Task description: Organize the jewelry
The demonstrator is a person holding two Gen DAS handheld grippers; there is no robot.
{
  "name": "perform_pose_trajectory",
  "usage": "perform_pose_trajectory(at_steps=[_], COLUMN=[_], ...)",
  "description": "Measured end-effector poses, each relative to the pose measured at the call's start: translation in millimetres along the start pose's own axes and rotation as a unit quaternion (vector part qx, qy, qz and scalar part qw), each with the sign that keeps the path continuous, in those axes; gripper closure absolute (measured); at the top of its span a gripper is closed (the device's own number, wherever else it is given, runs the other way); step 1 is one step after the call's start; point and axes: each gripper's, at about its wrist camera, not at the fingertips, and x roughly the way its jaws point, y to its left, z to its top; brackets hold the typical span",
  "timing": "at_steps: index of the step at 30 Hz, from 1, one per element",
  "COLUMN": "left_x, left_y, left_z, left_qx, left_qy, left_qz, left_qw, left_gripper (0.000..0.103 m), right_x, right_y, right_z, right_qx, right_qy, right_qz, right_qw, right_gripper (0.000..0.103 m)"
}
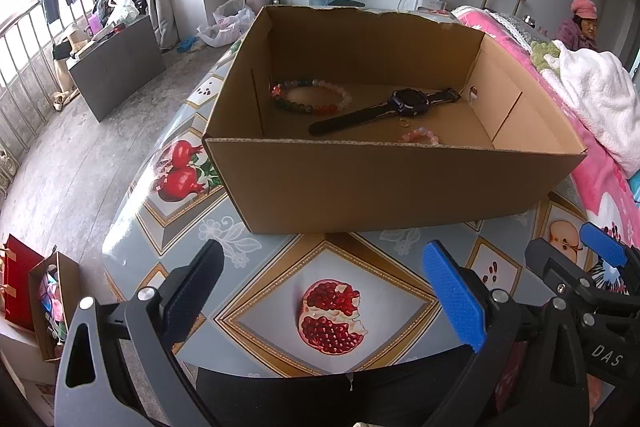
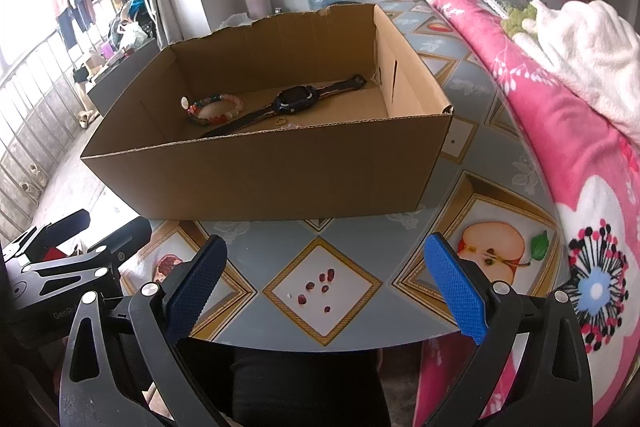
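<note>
Left wrist view, centre of frame: open cardboard box [image 1: 360,183] on a table with fruit-print cover [image 1: 280,267]. Contents on the box floor:
- Dark wristwatch [image 1: 408,103], strap laid out flat, long axis running from lower left to upper right, face upward.
- Multicoloured bead bracelet [image 1: 310,97], left of the watch, lying flat as a closed loop.
- Small gold ring [image 1: 403,124], just below the watch face.
- Pink bead bracelet [image 1: 420,137], partly hidden behind the near wall; seen in this view only.

Right wrist view, upper centre: same box [image 2: 260,179], watch [image 2: 294,101] on the same diagonal, beaded loop [image 2: 216,111] at its left, ring [image 2: 281,121] at the near wall. The pink bracelet cannot be made out here.

Left gripper [image 1: 320,291]: blue-padded fingers spread wide, empty, at lower frame over a pomegranate print. Right gripper [image 2: 326,287]: likewise spread wide and empty, above the table's near edge.

Pink floral quilt [image 2: 560,147] fills the right side; a white towel [image 2: 580,47] lies on it.
</note>
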Motion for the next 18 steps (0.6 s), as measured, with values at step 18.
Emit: perform_pose_trajectory(at_steps=[18], left_x=[1.7], left_y=[1.2], left_z=[-0.6], left_qx=[0.000], left_qy=[0.001], left_qz=[-0.001], left_qw=[1.0000], left_gripper=[0.005], right_x=[3.3], right_y=[2.1], right_z=[-1.6], right_qx=[-0.003], right_qy=[0.005], right_qz=[0.000], right_qw=[1.000], right_gripper=[0.008])
